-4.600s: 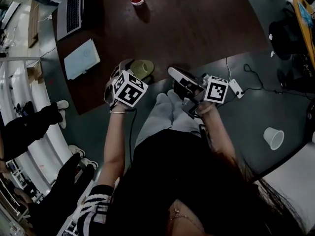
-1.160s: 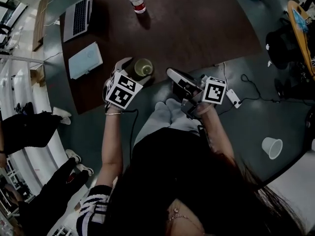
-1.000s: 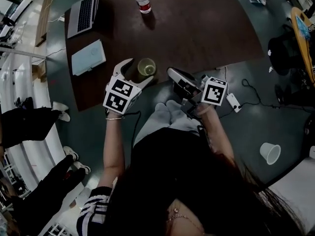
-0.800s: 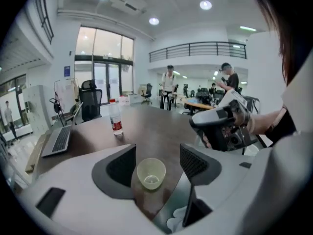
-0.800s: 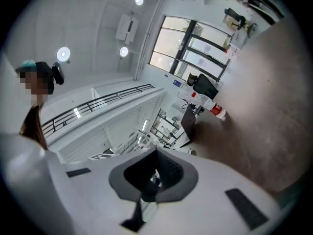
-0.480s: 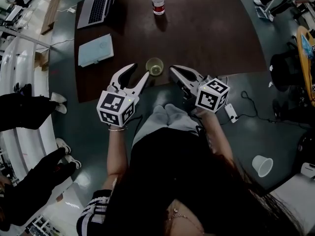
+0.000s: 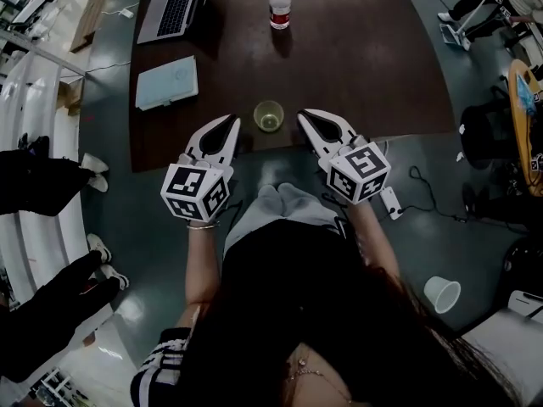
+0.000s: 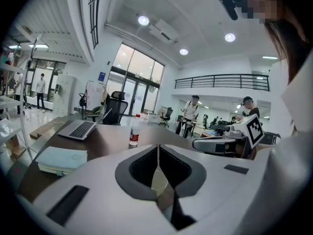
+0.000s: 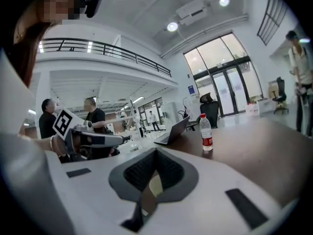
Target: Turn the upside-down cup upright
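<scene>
The pale green cup (image 7: pixel 269 115) stands upright, mouth up, near the front edge of the dark brown table (image 7: pixel 356 66). My left gripper (image 7: pixel 231 124) hovers just left of the cup, apart from it. Its jaws have just been closing with nothing between them, and they now meet tip to tip in the left gripper view (image 8: pixel 157 147). My right gripper (image 7: pixel 304 115) is shut and empty just right of the cup, also not touching it. Through the gap behind each pair of closed jaws a pale patch of the cup (image 9: pixel 155 185) shows.
On the table's far side are a water bottle (image 7: pixel 279 4), an open laptop (image 7: pixel 170 7) and a light blue notebook (image 7: pixel 167 83). A white paper cup (image 7: pixel 442 293) and a power strip (image 7: pixel 390 202) lie on the floor at the right. People stand at the left.
The left gripper opened around the cup, left it standing mouth up on the table, drew back and shut its jaws. The right gripper rolled so that its marker cube turned.
</scene>
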